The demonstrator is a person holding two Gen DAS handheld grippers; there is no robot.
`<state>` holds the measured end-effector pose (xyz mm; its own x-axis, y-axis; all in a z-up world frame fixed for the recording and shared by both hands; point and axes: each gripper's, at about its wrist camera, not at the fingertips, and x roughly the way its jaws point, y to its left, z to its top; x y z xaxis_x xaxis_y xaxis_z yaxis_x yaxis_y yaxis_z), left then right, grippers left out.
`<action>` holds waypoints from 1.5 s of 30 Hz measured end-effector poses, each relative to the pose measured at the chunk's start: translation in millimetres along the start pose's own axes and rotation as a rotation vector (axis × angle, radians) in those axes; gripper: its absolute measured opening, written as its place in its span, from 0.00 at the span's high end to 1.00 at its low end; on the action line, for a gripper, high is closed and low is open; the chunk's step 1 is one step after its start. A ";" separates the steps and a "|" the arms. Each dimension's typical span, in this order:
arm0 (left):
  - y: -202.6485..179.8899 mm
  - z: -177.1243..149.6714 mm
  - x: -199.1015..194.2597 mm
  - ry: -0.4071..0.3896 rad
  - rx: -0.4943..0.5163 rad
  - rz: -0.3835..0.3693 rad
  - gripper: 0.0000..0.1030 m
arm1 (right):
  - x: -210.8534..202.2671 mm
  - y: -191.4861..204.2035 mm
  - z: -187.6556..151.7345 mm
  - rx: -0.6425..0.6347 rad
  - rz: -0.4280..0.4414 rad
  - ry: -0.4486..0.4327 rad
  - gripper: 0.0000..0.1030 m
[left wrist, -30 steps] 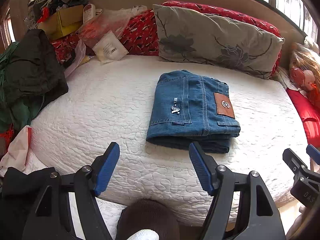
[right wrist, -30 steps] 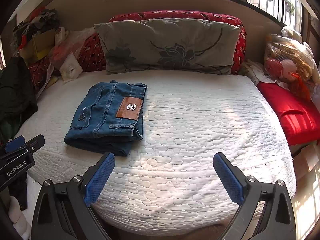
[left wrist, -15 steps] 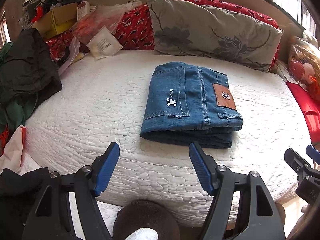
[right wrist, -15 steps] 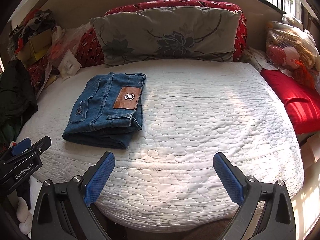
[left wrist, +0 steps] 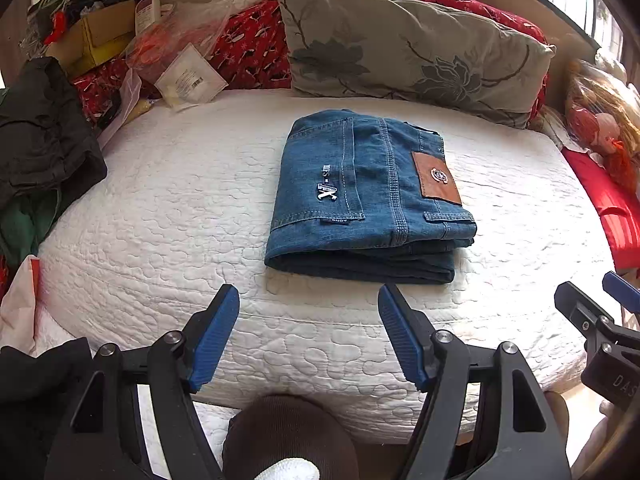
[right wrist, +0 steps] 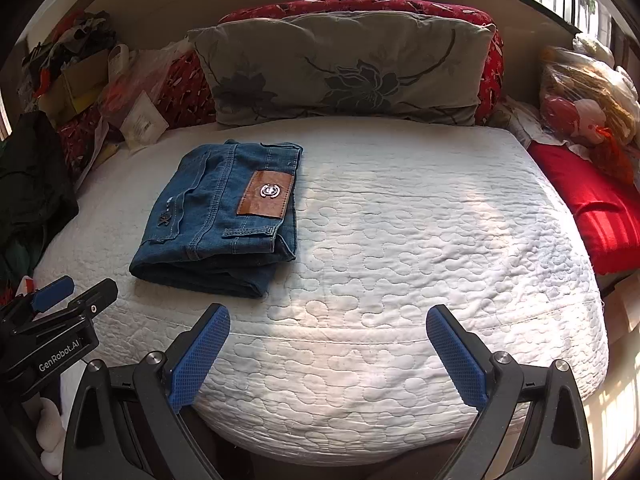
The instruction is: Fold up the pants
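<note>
A pair of blue jeans [left wrist: 368, 196] lies folded into a compact stack on the white quilted bed [left wrist: 168, 216], brown leather patch facing up. The same jeans [right wrist: 224, 216] appear left of centre in the right wrist view. My left gripper [left wrist: 308, 304] hovers open over the bed's near edge, just short of the jeans, nothing between its blue pads. My right gripper [right wrist: 328, 324] is open too, over bare quilt [right wrist: 420, 232] to the right of the jeans. Each gripper shows at the edge of the other's view.
A grey flowered pillow [left wrist: 408, 48] leans on red cushions at the headboard. Dark clothes [left wrist: 40, 140], a cardboard box and plastic bags crowd the left side. A red cushion [right wrist: 592, 200] and a doll [right wrist: 588, 112] lie on the right. A person's knee [left wrist: 288, 436] is below the left gripper.
Both views have tipped slightly downward, so the jeans sit a little higher and nearer in frame. The jeans have not moved and both grippers stay open.
</note>
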<state>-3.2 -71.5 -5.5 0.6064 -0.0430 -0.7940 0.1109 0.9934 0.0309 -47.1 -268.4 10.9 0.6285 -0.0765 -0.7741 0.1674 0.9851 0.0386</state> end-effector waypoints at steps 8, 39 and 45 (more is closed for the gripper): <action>-0.2 0.4 2.0 0.016 0.004 -0.002 0.30 | 0.8 0.9 -1.5 -0.001 -0.001 0.008 0.03; -3.2 -16.2 3.1 0.054 0.016 0.011 0.30 | -0.3 -0.8 -9.4 0.012 0.043 -0.001 0.03; -3.2 -13.7 1.3 0.050 0.027 0.005 0.30 | 0.2 -0.9 -10.7 0.012 0.054 0.011 0.03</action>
<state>-13.5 -73.2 -14.9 0.5669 -0.0319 -0.8232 0.1296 0.9903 0.0509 -55.2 -267.7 4.0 0.6288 -0.0213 -0.7773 0.1424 0.9859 0.0882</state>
